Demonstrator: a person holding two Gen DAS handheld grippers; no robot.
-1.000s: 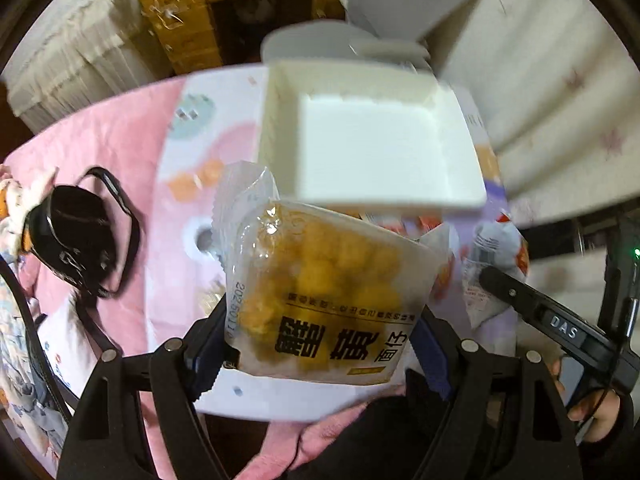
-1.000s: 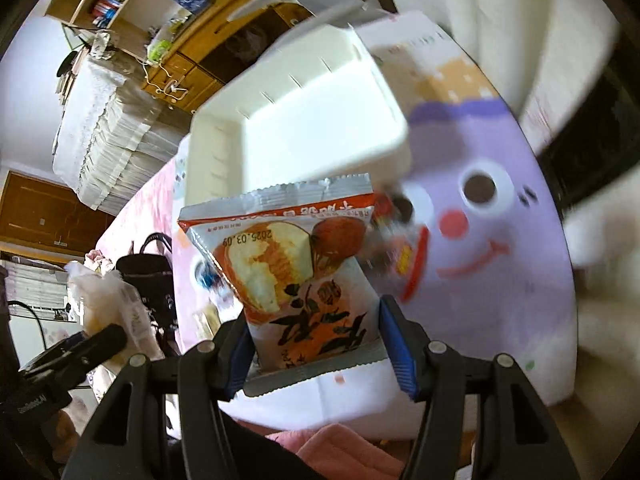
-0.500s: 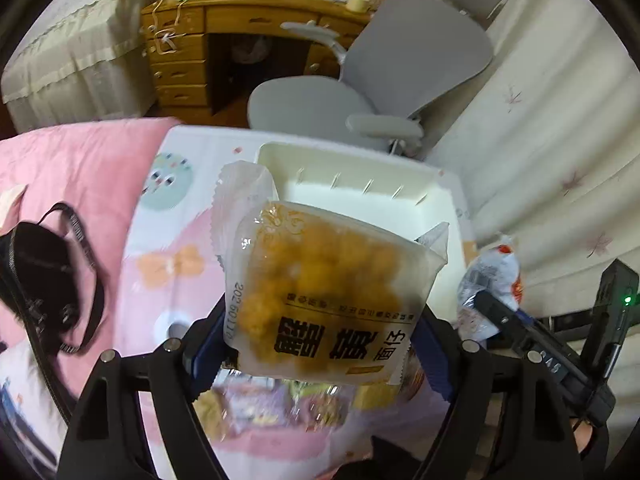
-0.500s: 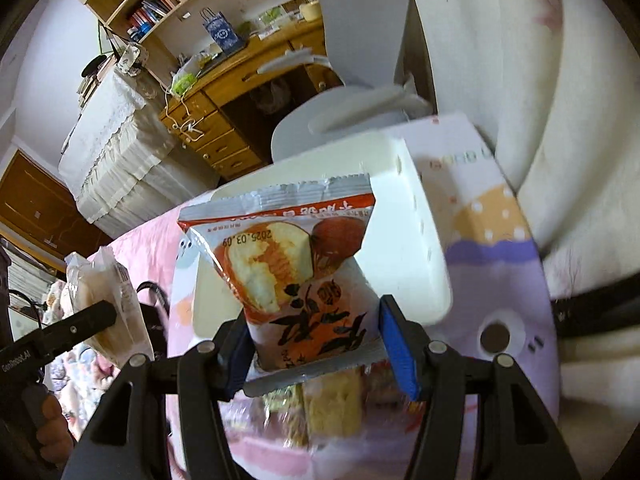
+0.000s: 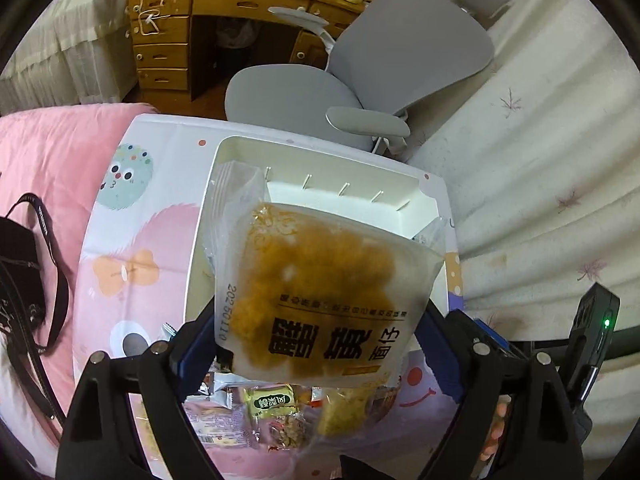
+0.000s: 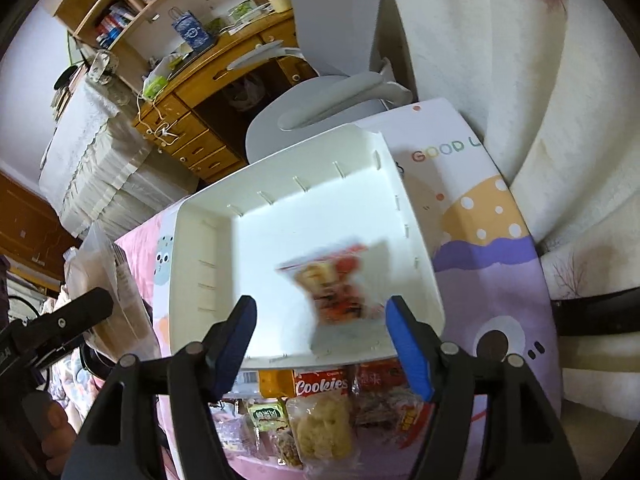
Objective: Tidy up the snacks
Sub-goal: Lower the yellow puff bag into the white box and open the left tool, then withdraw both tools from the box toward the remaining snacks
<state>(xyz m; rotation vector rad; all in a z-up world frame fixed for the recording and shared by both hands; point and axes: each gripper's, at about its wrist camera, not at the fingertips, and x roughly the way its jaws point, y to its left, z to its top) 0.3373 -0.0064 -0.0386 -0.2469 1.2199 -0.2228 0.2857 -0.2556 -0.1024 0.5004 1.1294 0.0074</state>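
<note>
Hovering above white tray, right gripper agape

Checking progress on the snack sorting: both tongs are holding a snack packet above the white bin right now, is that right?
Not quite. Only the left tongs hold a packet, the yellow snack bag above the white bin. The right wrist view shows the right tongs open, with the red snack packet blurred, loose in the bin.

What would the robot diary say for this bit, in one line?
left gripper: shut on yellow snack bag | right gripper: open | red snack packet: blurred, over white bin
</note>
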